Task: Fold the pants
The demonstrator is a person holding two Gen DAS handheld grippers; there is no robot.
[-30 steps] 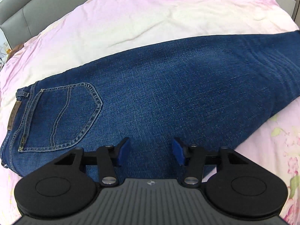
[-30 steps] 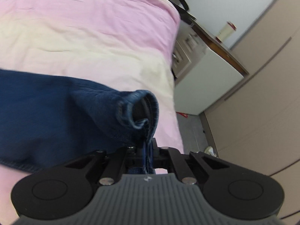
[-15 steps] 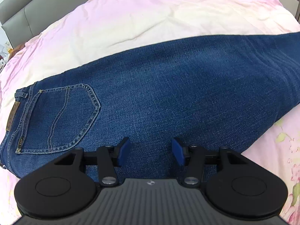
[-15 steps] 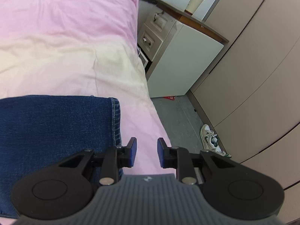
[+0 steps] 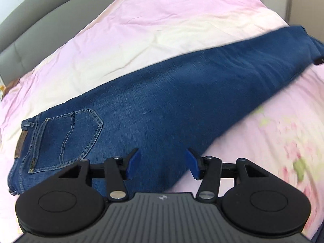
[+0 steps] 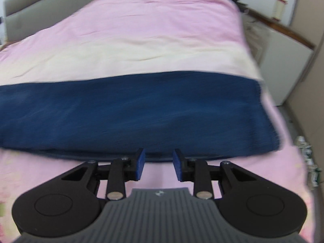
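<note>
**A:** Which step of the folding is in hand, in your opinion?

**B:** The jeans (image 5: 162, 105) lie flat across the bed (image 5: 158, 30), one leg upon the other, with the back pocket (image 5: 66, 139) up at the waist end. I judge the lengthwise fold is made and the crosswise fold is not yet begun.

**A:** And the fingers?

**B:** The left gripper (image 5: 162, 164) stands released above the seat of the jeans, nothing between its blue pads (image 5: 132, 162). On the right gripper (image 6: 158, 165) the jaws are opening, and they are empty; they hover just beside the near edge of the leg, close to the hem end (image 6: 261, 119).

**A:** What does the next move call for?

**B:** Probably to take the hem end, both layers together, and carry it toward the waistband. If only the upper layer is pinched, the legs may slide apart.

**A:** The surface and the room?

**B:** A soft pink and cream cover, slightly wrinkled, with a flower print on the near part. Behind is a grey headboard (image 5: 26, 38). Beside the bed stands a white cabinet (image 6: 283, 64) with a wooden top, and on it a cup (image 6: 279, 8).
</note>
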